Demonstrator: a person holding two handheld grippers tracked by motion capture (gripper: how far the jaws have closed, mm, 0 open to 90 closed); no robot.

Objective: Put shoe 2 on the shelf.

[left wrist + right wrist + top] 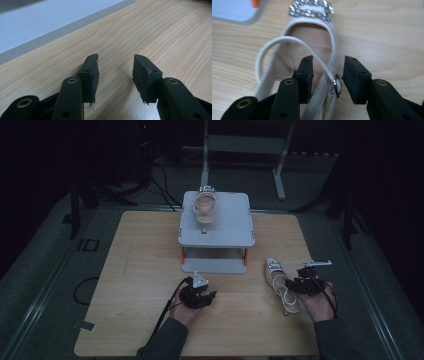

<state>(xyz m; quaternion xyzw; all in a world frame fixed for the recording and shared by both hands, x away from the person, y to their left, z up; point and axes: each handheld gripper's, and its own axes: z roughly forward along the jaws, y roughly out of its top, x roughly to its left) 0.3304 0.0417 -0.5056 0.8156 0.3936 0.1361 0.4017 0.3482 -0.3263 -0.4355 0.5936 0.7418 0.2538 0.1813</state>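
Our right gripper [327, 65], jaws apart, straddles a cream strappy sandal [312, 40]; our left gripper [115, 66] gapes over the woodgrain counter [162, 30].

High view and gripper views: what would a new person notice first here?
First, the pale shoe with a sparkling toe ornament, lying on the wooden table near the right gripper, whose open jaws straddle its strap. A second shoe sits on top of the grey stand. The left gripper is open over bare wood.

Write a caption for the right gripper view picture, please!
Open right hand-held gripper poised over a white strappy shoe on the wooden table.
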